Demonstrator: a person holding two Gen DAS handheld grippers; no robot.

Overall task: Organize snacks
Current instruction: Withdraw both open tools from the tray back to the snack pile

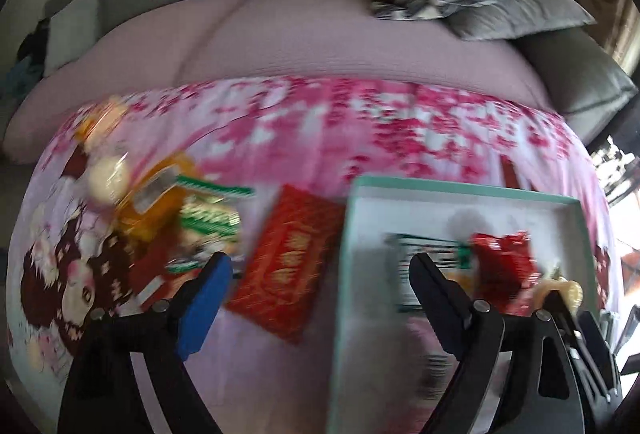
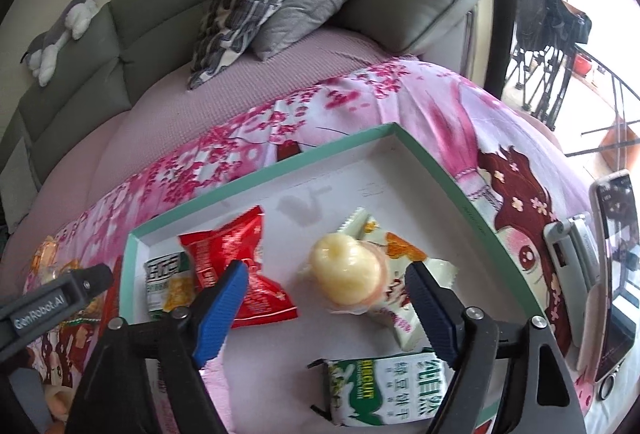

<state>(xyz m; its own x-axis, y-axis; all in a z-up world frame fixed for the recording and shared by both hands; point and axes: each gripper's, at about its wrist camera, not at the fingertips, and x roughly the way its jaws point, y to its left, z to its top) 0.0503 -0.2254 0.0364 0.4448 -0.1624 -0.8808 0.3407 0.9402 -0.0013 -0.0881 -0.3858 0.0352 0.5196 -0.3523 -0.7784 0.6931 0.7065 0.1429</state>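
hovering right gripper (image 2: 324, 276) over teal box (image 2: 256, 176), jaws wide around pale round bun (image 2: 346, 272), not gripping; left gripper (image 1: 320, 266) jaws wide, empty.

Your left gripper (image 1: 320, 274) stands wide open with nothing between its fingers (image 1: 208, 290), low in the blurred frame. Between them lies a red packet (image 1: 286, 266); the teal-rimmed box (image 1: 460, 188) sits at right, a heap of snacks (image 1: 168, 206) at left, on pink floral cloth (image 1: 320, 114).
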